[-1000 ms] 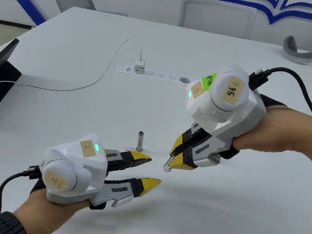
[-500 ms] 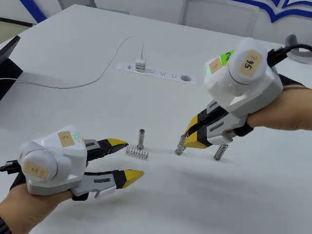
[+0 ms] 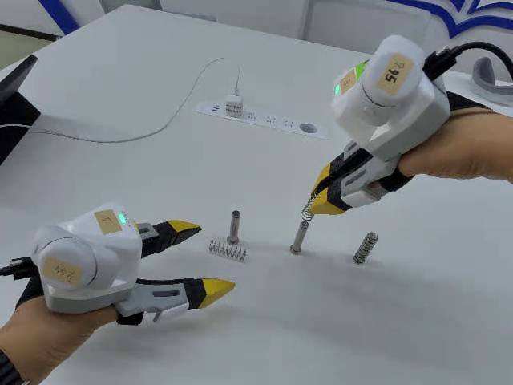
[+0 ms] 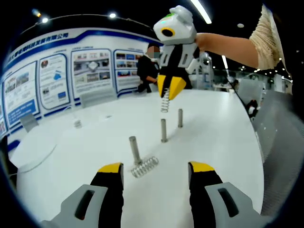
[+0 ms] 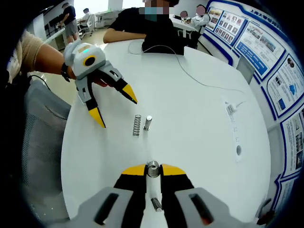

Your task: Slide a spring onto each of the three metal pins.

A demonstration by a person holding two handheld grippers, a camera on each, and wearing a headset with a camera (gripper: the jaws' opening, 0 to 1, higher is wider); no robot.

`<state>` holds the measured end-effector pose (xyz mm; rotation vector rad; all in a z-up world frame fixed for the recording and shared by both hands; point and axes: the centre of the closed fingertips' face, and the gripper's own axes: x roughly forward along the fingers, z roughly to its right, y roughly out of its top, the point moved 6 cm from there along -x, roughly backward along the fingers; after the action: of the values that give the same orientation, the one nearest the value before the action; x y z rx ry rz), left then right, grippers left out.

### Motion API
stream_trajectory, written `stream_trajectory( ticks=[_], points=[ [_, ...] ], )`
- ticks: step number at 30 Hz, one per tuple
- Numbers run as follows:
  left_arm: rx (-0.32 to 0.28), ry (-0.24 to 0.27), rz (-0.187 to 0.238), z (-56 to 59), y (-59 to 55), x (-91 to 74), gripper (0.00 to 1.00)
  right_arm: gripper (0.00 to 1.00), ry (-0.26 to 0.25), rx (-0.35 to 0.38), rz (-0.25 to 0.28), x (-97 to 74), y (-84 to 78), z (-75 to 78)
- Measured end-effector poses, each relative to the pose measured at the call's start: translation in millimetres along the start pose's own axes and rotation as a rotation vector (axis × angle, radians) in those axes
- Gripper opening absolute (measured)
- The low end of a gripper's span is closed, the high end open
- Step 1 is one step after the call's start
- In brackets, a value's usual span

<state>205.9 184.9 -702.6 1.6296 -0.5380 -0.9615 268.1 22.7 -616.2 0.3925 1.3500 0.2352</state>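
Hanging from the pinched tips of the right gripper (image 3: 321,207), a spring (image 3: 307,212) sits just above the top of the middle pin (image 3: 298,239). Its long axis is near upright and roughly in line with the pin's, though I cannot quite tell whether its bore is centred over the tip. The coming move looks like a straight descent. The left gripper (image 3: 215,257) rests wide open beside the left pin (image 3: 233,227), where a second spring (image 3: 227,250) lies flat on the table (image 3: 120,184). A third spring (image 3: 365,247) appears seated on its pin.
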Motion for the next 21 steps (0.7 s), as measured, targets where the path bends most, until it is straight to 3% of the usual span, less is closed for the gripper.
stream_trajectory(
  ticks=[10,21],
  points=[
    [-0.012,0.005,0.000,-1.2,-0.7,0.4,0.59,0.12,0.032,-0.006,-0.061,18.7,-7.7,4.0],
    [-0.012,0.003,-0.002,-2.5,0.2,0.8,0.58,0.12,0.054,0.004,-0.081,32.5,-8.8,0.8]
  ],
)
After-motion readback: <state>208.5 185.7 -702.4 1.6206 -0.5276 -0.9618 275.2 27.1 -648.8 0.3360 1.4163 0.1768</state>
